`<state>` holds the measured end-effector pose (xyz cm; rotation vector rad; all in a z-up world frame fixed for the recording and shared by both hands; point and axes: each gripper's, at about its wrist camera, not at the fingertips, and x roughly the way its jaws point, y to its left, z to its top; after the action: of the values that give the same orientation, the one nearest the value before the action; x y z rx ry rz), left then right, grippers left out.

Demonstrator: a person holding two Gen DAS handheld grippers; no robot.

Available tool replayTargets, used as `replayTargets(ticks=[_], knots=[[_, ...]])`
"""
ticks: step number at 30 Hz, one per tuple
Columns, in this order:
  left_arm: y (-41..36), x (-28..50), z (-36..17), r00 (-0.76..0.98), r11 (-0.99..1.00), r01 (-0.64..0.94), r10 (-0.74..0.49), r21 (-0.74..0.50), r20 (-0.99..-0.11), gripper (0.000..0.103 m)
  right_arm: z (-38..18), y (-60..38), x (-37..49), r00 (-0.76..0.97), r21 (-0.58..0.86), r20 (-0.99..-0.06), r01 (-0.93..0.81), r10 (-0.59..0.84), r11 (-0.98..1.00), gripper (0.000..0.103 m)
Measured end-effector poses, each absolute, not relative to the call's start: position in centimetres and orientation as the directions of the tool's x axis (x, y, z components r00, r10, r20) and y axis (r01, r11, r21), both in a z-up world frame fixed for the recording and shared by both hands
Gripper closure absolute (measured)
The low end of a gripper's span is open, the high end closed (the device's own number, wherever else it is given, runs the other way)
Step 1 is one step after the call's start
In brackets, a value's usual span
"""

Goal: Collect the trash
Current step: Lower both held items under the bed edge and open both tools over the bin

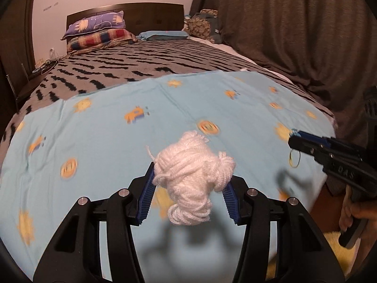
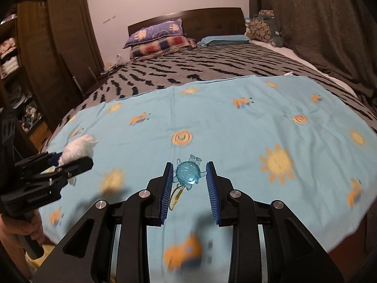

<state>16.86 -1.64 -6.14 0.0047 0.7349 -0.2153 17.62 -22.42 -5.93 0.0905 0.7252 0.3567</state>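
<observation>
Oddly, the yarn (image 1: 193,179) hides the left gripper's (image 1: 188,184) fingertips; pinched between the pads, the bundle hangs lengthwise toward the blue sheet (image 1: 106,141). The right gripper (image 2: 189,176) clasps a blue toy (image 2: 187,172), its yellow loop (image 2: 175,197) trailing back between the fingers. Pillows (image 2: 160,37) lie far ahead.

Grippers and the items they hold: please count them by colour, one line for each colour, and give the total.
Black grippers: 2, the left gripper and the right gripper
White: 1, the yarn bundle, in the left gripper
Translucent blue: 1, the plastic toy, with a yellow loop, in the right gripper
Total: 4
</observation>
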Motion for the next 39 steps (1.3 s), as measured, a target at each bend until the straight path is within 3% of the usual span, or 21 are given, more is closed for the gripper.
replayTargets(ticks=[16, 39], knots=[[-4.5, 1.8, -13.3, 0.632, 0.955, 0.259, -0.282, -0.147, -0.722, 0.053, -11.3, -23.0, 4.0, 0.606, 0.267, -0.682, -0.315, 0.410, 0.911, 0.073], [-5.7, -0.9, -28.5, 0.385, 0.968, 0.214, -0.205, -0.129, -0.900, 0.053, -25.0, -21.2, 1.4, 0.378, 0.229, -0.874, -0.238, 0.307, 0.944, 0.073]])
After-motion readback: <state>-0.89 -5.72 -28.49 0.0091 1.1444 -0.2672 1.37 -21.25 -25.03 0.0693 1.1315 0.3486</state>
